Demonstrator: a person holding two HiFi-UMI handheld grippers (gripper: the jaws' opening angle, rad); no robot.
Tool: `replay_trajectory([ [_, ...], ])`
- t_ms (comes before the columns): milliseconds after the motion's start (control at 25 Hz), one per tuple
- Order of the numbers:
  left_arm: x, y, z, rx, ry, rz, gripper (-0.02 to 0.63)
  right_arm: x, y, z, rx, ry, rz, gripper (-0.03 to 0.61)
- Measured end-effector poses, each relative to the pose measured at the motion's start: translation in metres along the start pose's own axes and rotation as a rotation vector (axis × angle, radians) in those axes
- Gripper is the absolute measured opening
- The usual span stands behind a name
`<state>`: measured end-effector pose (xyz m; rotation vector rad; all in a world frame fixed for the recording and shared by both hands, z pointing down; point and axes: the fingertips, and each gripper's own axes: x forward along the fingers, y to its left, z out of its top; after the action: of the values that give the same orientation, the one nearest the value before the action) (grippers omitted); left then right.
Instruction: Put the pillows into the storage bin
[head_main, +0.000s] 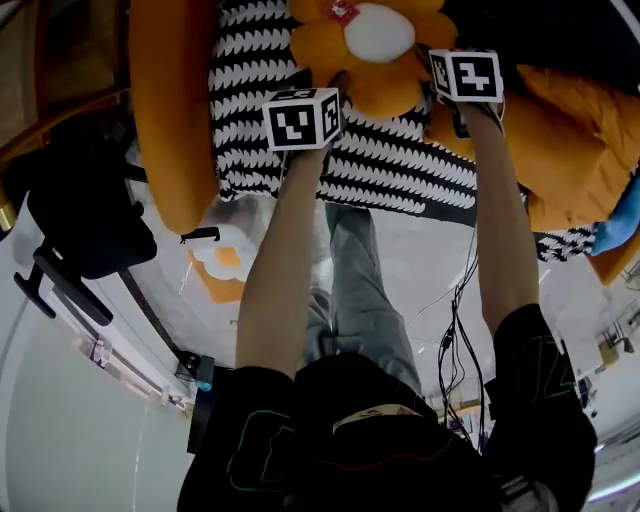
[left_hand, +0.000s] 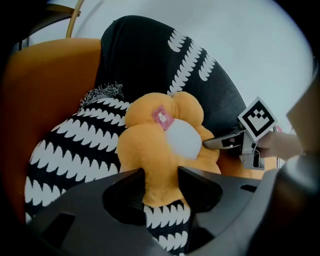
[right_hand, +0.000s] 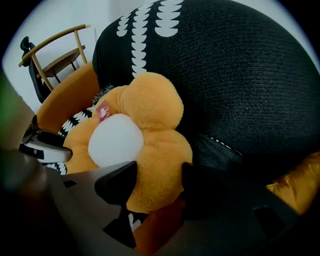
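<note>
As the half-closed left gripper (left_hand: 161, 175) pinches one petal of the orange flower pillow (head_main: 370, 45) and the right gripper (right_hand: 159, 172) stands wide open astride another, the plush, lying on a black-and-white pillow (head_main: 400, 170) just beyond the jaws, looks light, squashy and best gripped deep.

Orange flower pillow (head_main: 380, 88) (white centre), black-and-white scalloped pillow (head_main: 400, 172)
</note>
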<state>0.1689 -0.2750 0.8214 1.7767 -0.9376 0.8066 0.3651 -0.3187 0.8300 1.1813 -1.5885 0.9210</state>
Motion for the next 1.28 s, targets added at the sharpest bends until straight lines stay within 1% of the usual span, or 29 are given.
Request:
replay_trajectory([
  [80,-0.012,-0.008,0.0,0.013,0.0,-0.02,0.14,-0.009,0.008,-0.003,-0.02,0.011,0.033,0.212],
  [120,-0.019,-0.013,0.0,0.022,0.0,-0.031,0.115,-0.015,0.014,-0.004,-0.031,0.011,0.053,0.156],
  [160,-0.027,-0.018,-0.001,0.032,0.001,-0.038,0.093,-0.022,0.022,-0.005,-0.039,0.007,0.076,0.114],
  [200,-0.036,-0.022,-0.002,0.045,0.0,-0.043,0.076,-0.03,0.03,-0.005,-0.042,0.0,0.099,0.075],
  [240,-0.047,-0.025,-0.002,0.057,-0.004,-0.045,0.06,-0.037,0.038,-0.005,-0.038,-0.01,0.119,0.057],
  [320,-0.075,-0.027,-0.006,0.057,-0.025,-0.047,0.052,-0.055,0.056,-0.007,-0.022,-0.035,0.153,0.048],
  [480,-0.144,-0.026,-0.019,0.015,-0.086,-0.048,0.048,-0.103,0.102,-0.024,0.0,-0.071,0.209,0.043],
  [560,-0.181,-0.027,-0.03,0.008,-0.114,-0.039,0.048,-0.131,0.124,-0.033,0.021,-0.095,0.222,0.043],
  [640,-0.216,-0.028,-0.034,0.012,-0.167,-0.02,0.048,-0.157,0.144,-0.031,0.02,-0.138,0.228,0.043],
  [760,-0.274,-0.028,-0.037,0.038,-0.275,0.005,0.048,-0.198,0.177,-0.018,-0.016,-0.214,0.242,0.043],
  [840,-0.318,-0.028,-0.054,0.031,-0.321,0.017,0.046,-0.23,0.207,-0.022,-0.05,-0.25,0.254,0.043],
  [960,-0.381,-0.022,-0.088,-0.015,-0.38,0.04,0.046,-0.276,0.257,-0.034,-0.09,-0.291,0.279,0.043],
  [1080,-0.433,-0.007,-0.11,-0.057,-0.462,0.089,0.046,-0.306,0.305,-0.03,-0.141,-0.34,0.309,0.043],
  [1280,-0.514,0.024,-0.155,-0.119,-0.598,0.177,0.046,-0.347,0.39,-0.03,-0.248,-0.392,0.372,0.043],
])
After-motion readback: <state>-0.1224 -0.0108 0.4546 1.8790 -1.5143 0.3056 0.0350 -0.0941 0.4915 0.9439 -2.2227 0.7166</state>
